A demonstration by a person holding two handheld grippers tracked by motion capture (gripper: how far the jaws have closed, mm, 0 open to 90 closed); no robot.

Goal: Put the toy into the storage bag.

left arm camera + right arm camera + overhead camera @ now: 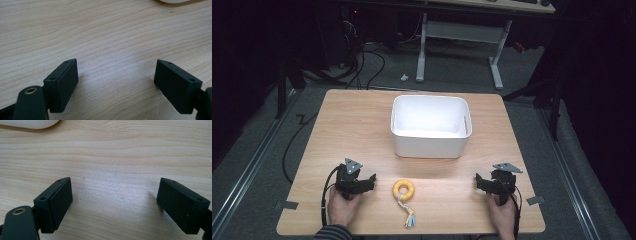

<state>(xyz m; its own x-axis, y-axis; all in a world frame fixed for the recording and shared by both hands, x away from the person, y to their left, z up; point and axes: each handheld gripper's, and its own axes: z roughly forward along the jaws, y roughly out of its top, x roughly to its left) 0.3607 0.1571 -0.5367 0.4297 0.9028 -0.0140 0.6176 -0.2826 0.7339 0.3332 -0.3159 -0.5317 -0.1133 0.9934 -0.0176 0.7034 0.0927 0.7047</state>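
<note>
1. Toy (404, 192): a yellow ring with a short rope tail, lying flat on the table (357, 125) between the two tongs.
2. Left tongs (371, 181) sit just left of the ring, tips pointed toward it. Right tongs (478, 181) sit well off to the ring's right, so the left hand looks the nearer one.
3. Toy's long axis runs from the ring, on the far side, back toward the person, with the frayed tail end nearest the table edge.
4. Left tongs, in the left gripper view (116, 77), stand wide open over bare wood, holding nothing.
5. Right tongs, in the right gripper view (115, 198), also stand wide open and hold nothing.
6. Bin (430, 145), white and empty, stands beyond the toy, farther from both tongs.
7. Likely next move: the left tongs go sideways to the ring.
</note>
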